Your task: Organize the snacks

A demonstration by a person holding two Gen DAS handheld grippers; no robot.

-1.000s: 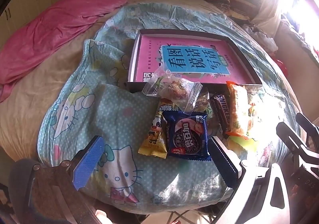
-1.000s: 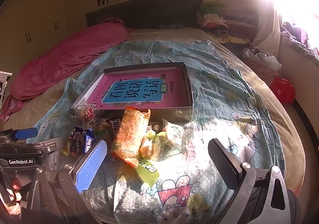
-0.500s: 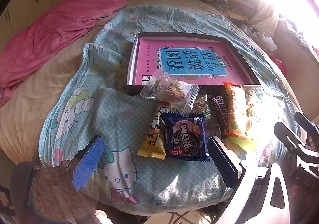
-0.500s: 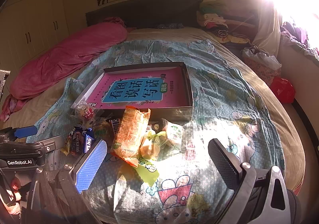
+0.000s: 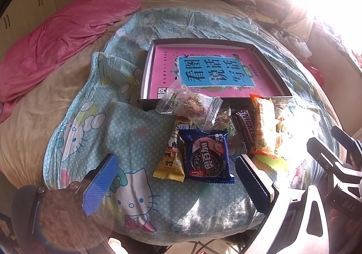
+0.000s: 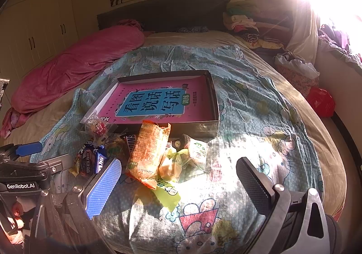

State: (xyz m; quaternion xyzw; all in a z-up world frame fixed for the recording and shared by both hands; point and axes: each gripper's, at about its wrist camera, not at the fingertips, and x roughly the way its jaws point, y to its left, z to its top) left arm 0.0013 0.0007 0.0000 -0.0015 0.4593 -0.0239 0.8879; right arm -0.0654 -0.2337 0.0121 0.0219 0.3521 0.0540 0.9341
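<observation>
The left gripper (image 5: pixel 176 182), jaws wide and empty, has the blue cookie packet (image 5: pixel 207 156) just beyond its right finger, long axis running near to far. Right of that, the right gripper (image 6: pixel 178 182), also spread empty, faces the orange packet (image 6: pixel 148 152). The box (image 6: pixel 213 104) lies beyond both.
</observation>
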